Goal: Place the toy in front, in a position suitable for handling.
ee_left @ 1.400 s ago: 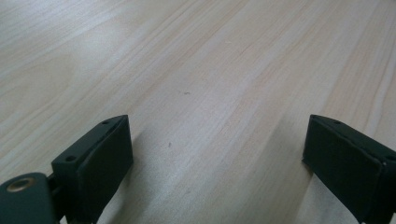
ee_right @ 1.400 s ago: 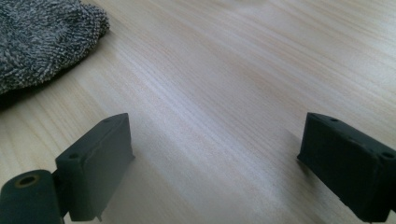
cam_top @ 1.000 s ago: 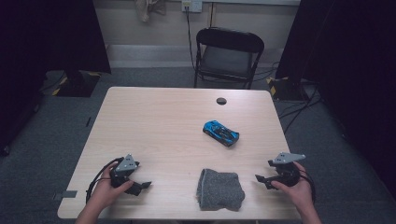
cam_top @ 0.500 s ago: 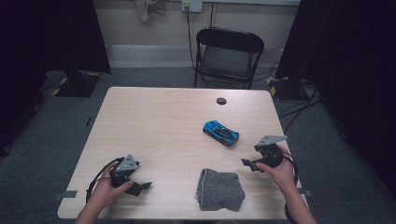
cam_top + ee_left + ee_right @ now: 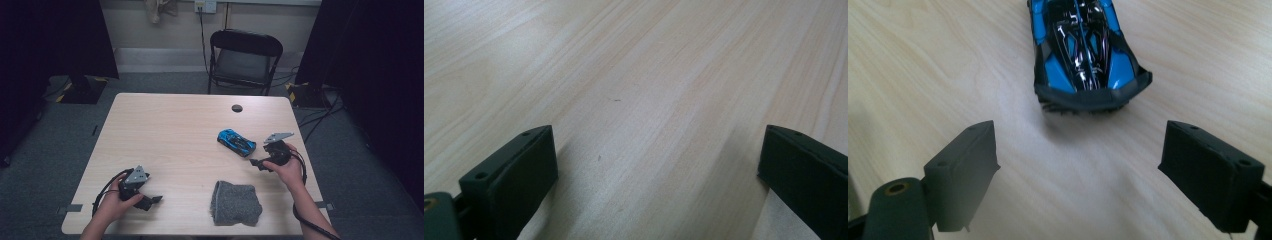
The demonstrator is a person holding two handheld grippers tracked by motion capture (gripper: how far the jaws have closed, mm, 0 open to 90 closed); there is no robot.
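Since a second ago the right tool (image 5: 256, 163) has travelled from the desk's near right edge up toward the blue toy car (image 5: 236, 142), while the left tool (image 5: 150, 201) has kept its place, its jaws just having opened a little further with nothing between them. Both tools are released. In the right gripper view the car (image 5: 1084, 55) lies just ahead of the right tool (image 5: 1080, 167), one blunt end facing it, centred on the gap between the wide-spread jaws and not yet touched by either; judging by that line-up, the spread is set so the jaws can slide along the car's flanks. The left tool (image 5: 654, 165) rests low over bare desk (image 5: 634, 65), parked out of the way. A folded grey cloth (image 5: 235, 203) lies between the two tools, nearer the person than the car, apparently waiting.
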